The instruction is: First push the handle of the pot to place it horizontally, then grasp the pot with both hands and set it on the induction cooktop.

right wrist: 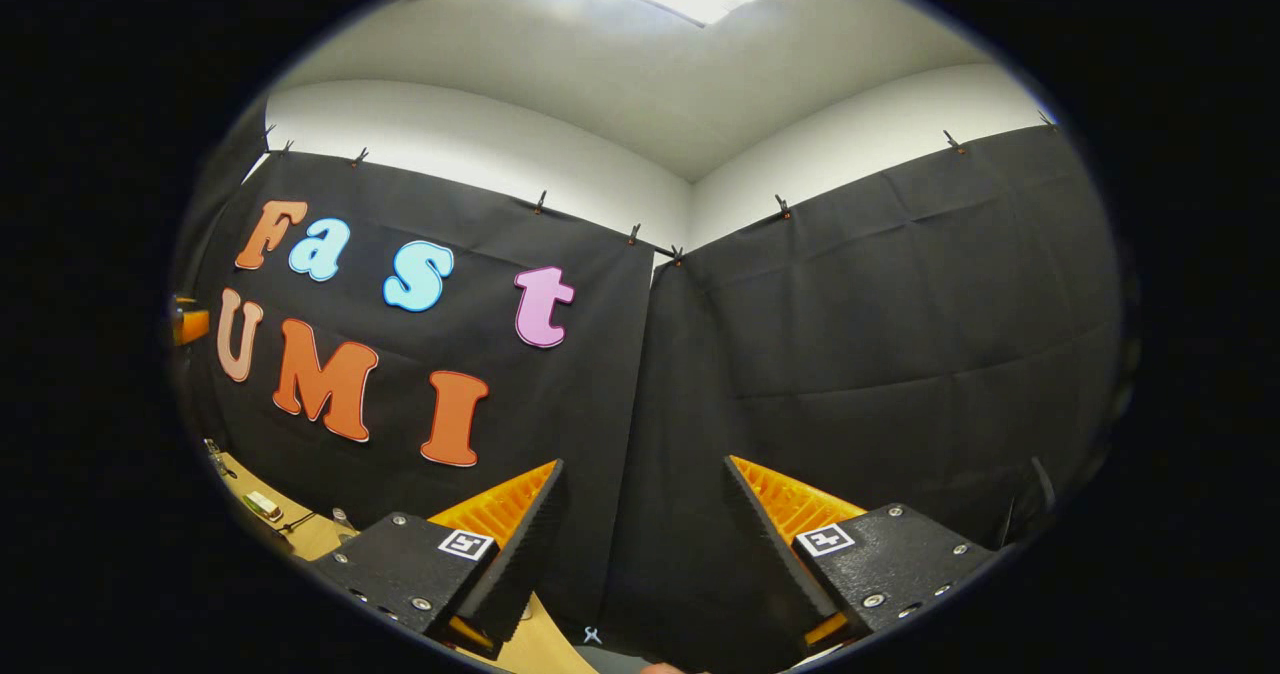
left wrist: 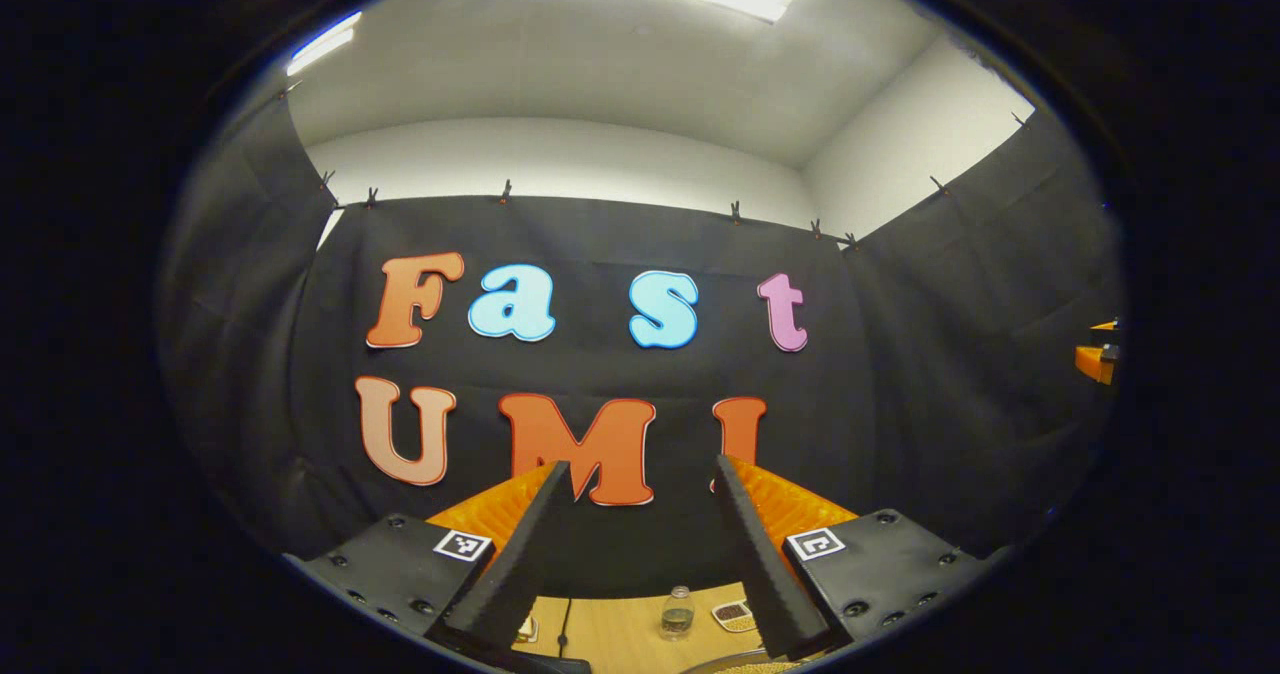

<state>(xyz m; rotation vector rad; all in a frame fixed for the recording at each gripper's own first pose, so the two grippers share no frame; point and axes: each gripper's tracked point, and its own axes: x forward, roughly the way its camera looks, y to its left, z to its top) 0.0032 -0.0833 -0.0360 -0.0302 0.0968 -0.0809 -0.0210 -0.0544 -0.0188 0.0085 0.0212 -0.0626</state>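
Observation:
My left gripper (left wrist: 641, 466) is tilted up at the black cloth wall, open, with nothing between its fingers. Below its fingers lies a strip of wooden table (left wrist: 620, 634). A curved dark rim (left wrist: 725, 662) shows at the very bottom edge; whether it is the pot is unclear. My right gripper (right wrist: 643, 464) also stands open and empty, aimed at the booth's corner. A small part of the right gripper (left wrist: 1098, 359) shows at the far right of the left gripper view, and a part of the left gripper (right wrist: 188, 322) at the far left of the right gripper view.
A small clear bottle (left wrist: 677, 612), a little dish (left wrist: 733, 612) and a dark cable (left wrist: 563, 629) sit at the back of the table. In the right gripper view the table's edge (right wrist: 300, 539) carries small items (right wrist: 262, 504) near the wall.

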